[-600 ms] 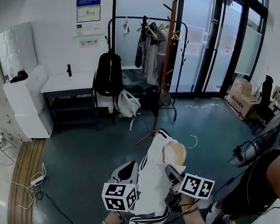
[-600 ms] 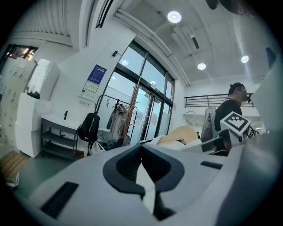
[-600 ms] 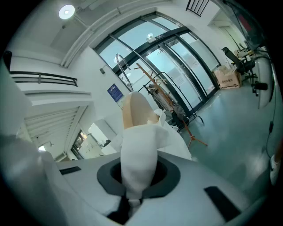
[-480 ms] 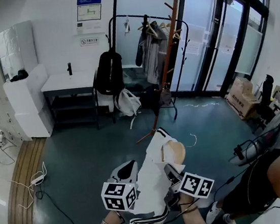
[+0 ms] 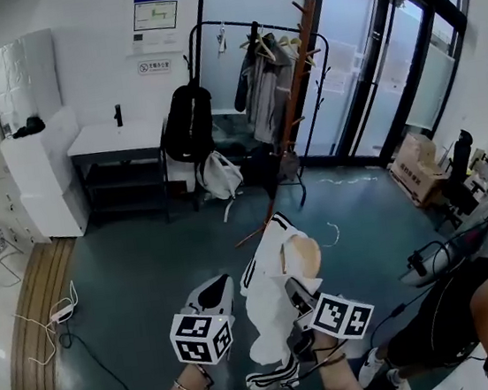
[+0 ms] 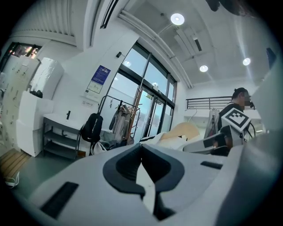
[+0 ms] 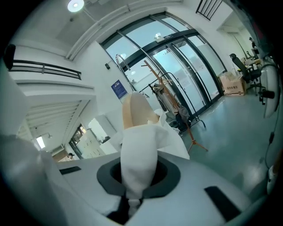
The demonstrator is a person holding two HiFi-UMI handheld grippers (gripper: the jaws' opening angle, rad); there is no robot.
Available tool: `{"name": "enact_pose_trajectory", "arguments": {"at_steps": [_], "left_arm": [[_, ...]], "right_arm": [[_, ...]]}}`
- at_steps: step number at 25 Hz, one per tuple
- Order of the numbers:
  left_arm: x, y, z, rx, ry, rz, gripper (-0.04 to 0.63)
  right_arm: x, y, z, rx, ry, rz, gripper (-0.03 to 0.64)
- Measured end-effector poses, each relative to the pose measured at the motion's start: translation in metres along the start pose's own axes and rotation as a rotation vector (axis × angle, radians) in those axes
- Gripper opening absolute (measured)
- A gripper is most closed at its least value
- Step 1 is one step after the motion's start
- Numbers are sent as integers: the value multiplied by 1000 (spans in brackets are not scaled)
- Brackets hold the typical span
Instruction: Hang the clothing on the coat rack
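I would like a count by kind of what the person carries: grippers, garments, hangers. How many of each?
Grippers: 2, the left gripper and the right gripper
Garments: 1, a white garment in the right jaws
Hangers: 1, a wooden hanger
Total: 4

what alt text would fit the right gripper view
The right gripper is shut on a bunched fold of white garment, with a wooden hanger rising behind it. Beyond stand a wooden coat rack and tall glass doors.

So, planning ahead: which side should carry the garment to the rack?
Right: the right hand-held gripper clamps the white garment on its hanger; the left hand-held gripper is shut and empty.
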State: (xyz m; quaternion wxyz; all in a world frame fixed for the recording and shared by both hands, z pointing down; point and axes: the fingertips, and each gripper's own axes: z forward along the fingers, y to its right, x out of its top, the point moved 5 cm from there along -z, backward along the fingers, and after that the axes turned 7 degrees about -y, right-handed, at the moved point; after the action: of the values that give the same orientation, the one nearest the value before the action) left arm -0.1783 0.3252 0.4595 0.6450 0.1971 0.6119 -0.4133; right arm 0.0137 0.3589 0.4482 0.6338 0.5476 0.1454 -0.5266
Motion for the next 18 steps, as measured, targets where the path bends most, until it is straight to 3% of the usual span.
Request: {"name": "enact_pose_trajectory", "arguments": {"at_steps": [10,18], "left_arm": [[-7,-24,12,-27,-37,7,9],[-1,-37,50,-32,-49,17,9]], "right_arm": [[10,7,13,-49,43,21,37],[29,32,39,-52,46,60,37]]}}
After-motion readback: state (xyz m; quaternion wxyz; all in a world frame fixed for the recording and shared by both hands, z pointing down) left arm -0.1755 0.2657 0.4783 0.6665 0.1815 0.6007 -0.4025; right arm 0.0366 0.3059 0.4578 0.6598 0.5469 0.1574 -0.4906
